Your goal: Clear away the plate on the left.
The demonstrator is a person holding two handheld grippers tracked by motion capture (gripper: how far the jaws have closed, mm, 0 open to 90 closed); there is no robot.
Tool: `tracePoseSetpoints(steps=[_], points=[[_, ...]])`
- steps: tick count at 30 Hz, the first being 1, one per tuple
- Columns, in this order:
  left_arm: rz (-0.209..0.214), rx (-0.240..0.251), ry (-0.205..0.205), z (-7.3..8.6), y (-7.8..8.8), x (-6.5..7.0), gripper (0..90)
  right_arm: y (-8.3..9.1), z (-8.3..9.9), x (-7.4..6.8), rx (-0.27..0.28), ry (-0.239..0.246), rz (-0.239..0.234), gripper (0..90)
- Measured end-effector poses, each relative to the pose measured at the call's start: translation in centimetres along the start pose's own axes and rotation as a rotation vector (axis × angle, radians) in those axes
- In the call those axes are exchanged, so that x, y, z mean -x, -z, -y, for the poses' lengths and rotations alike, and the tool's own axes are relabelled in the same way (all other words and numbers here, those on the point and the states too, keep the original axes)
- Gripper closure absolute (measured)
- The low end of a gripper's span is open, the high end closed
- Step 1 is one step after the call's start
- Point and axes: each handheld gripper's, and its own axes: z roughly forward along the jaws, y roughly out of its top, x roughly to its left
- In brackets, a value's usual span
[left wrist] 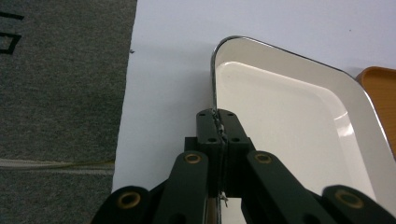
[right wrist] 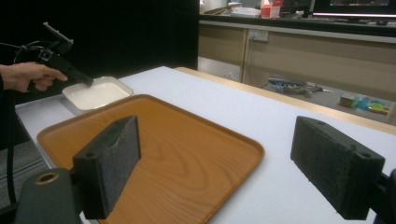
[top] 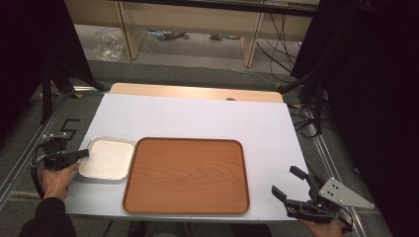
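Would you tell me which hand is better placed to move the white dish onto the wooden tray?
Left: the left tool is shut on the white dish's rim, beside the wooden tray. The right tool is open, away from both.

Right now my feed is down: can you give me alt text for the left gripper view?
The left claw is shut on the near rim of a shallow white tray, its two black pads pinching the thin metal edge. The tray lies on a pale tabletop, with a corner of an orange wooden tray at the right and grey floor at the left.
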Motion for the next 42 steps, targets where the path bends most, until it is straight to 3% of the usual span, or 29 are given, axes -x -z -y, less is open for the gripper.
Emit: tracePoseSetpoints(steps=[1,4,7,8,15,16,17,20,23,32,34,42], points=[[-0.005,-0.017,-0.025,-0.1,0.2,-0.1,88.9,0.0,0.0,0.0,0.019,0.0,0.003,16.7],[0.001,0.024,-0.011,-0.1,0.2,0.0,88.9,-0.1,0.0,0.0,0.018,-0.001,0.003,16.7],[-0.025,0.005,-0.013,-0.3,0.7,-0.2,88.9,-0.1,0.0,0.0,0.024,-0.002,-0.006,16.7],[-0.007,0.056,0.014,-0.2,0.6,-0.1,88.9,-0.1,0.0,0.0,0.024,-0.002,-0.004,16.7],[0.005,0.072,0.052,-0.7,1.7,-0.1,88.9,-0.1,0.0,0.0,0.016,-0.001,0.004,16.7],[0.021,0.075,0.033,-0.8,1.8,-0.1,88.9,-0.1,0.0,0.0,0.015,-0.002,0.0,16.7],[0.022,0.085,0.048,-0.9,1.8,0.0,88.9,0.0,0.0,0.0,0.017,0.0,0.005,16.6],[0.038,0.085,0.039,-1.1,2.1,0.4,88.9,0.0,0.0,0.0,0.015,-0.002,0.008,16.7],[0.075,0.096,-0.013,-1.5,2.3,1.2,88.9,0.0,0.0,0.0,0.013,-0.001,0.004,16.6],[0.126,0.096,-0.069,-1.9,2.5,3.3,88.9,0.1,0.0,0.0,0.016,0.0,0.002,16.6],[0.137,0.09,-0.099,-2.1,2.6,4.1,88.9,0.1,0.0,0.0,0.013,-0.003,0.001,16.6],[0.193,0.089,-0.153,-2.2,2.8,6.6,88.9,0.1,0.0,0.0,0.02,-0.005,-0.004,16.6]])
